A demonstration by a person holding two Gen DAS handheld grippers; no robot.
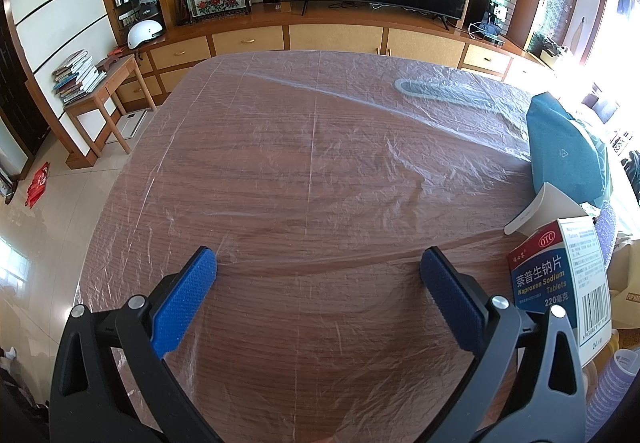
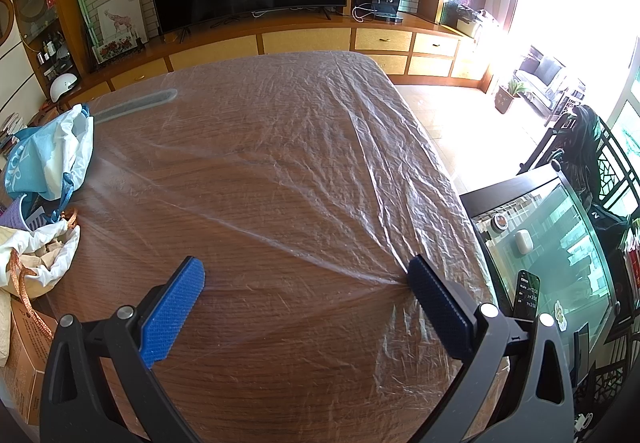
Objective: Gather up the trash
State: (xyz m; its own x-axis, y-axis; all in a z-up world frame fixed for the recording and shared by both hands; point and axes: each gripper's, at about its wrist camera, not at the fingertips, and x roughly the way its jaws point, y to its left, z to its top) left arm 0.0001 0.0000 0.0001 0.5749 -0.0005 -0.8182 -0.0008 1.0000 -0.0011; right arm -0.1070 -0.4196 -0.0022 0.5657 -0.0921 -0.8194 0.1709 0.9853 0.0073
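A wooden table [image 1: 304,179] wrapped in thin clear plastic film fills both views. My left gripper [image 1: 318,261] stands open low over its near part, nothing between the blue pads. At the right edge of the left wrist view stands a medicine box [image 1: 560,279], beside a white carton [image 1: 548,209] and a dark teal bag [image 1: 564,151]. My right gripper [image 2: 306,269] is open too, over the same table [image 2: 280,163]; its right fingertip touches a pucker in the film. A blue-and-white plastic bag [image 2: 52,155] and a white bag [image 2: 44,259] holding crumpled paper lie at the left.
A brown cardboard box [image 2: 24,359] sits under the white bag. A purple ribbed cup [image 1: 612,383] stands low right in the left wrist view. A glass side table [image 2: 560,255] with a phone [image 2: 526,295] stands right of the table. TV cabinet and drawers line the far wall.
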